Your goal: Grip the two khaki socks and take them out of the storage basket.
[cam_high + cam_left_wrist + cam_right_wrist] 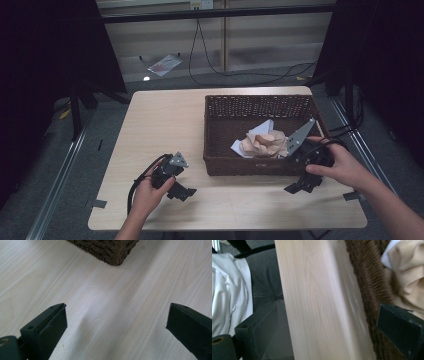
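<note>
A brown wicker basket [250, 165] stands on the right half of the light wooden table [160, 125]. In it lie a crumpled beige cloth [265, 142] and a white cloth [262, 129]. My left gripper [181, 189] is held low over the table's front left, left of the basket. It is open, with bare wood between its jaws [116, 312] and the basket's corner [110, 252] ahead. My right gripper [301, 185] is at the basket's front right corner. It is open [328, 315], with the basket wall [372, 282] and the beige cloth [409, 277] to its right.
The table's left half and front strip are bare wood. A person's white shirt [229, 290] and dark trousers [262, 277] lie beyond the table edge. Cables [240, 75] and a small packet [165, 64] lie on the floor behind the table.
</note>
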